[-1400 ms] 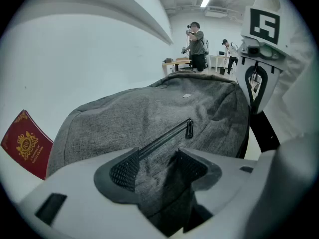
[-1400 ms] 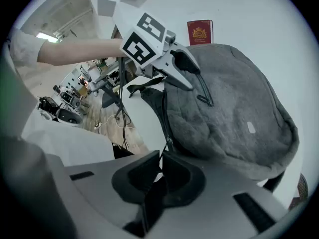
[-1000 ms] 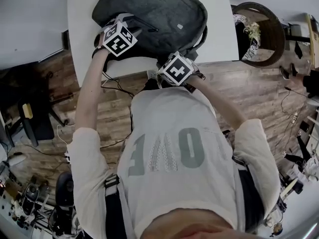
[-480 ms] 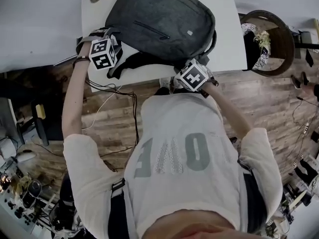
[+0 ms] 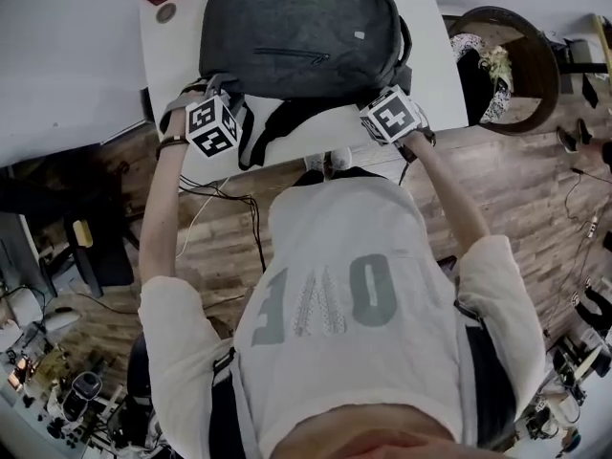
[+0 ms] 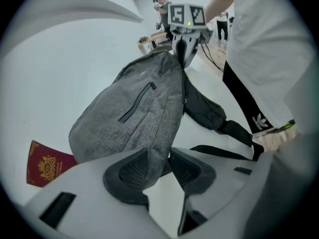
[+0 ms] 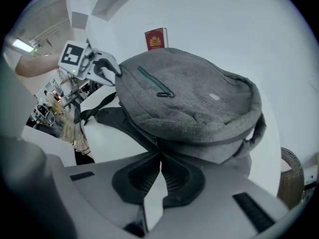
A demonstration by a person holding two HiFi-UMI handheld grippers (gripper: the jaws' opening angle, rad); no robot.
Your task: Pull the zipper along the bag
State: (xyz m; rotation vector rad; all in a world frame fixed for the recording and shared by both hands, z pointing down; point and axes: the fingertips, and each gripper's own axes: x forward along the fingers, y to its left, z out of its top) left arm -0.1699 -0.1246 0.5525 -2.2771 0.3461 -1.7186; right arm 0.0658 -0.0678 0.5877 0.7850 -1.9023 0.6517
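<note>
Grey backpack [image 5: 301, 36] is lying front-up on the white table [image 5: 430, 75], with a red booklet [image 6: 47, 163] just beyond it. The left gripper [image 6: 159, 159] is being closed on the bag's near corner, with fabric caught between its pads. The right gripper [image 7: 159, 166] is being held clenched tight at the opposite side, tips against the zipper line [image 7: 219, 139]. Whether the pull itself is being pinched cannot be told.

Risks being judged:
- The tab is being gripped too slightly and slips out once pulled.
- The bag is being dragged along if the left anchor has only loose cloth.
- The slider is being jammed at the curve.
</note>
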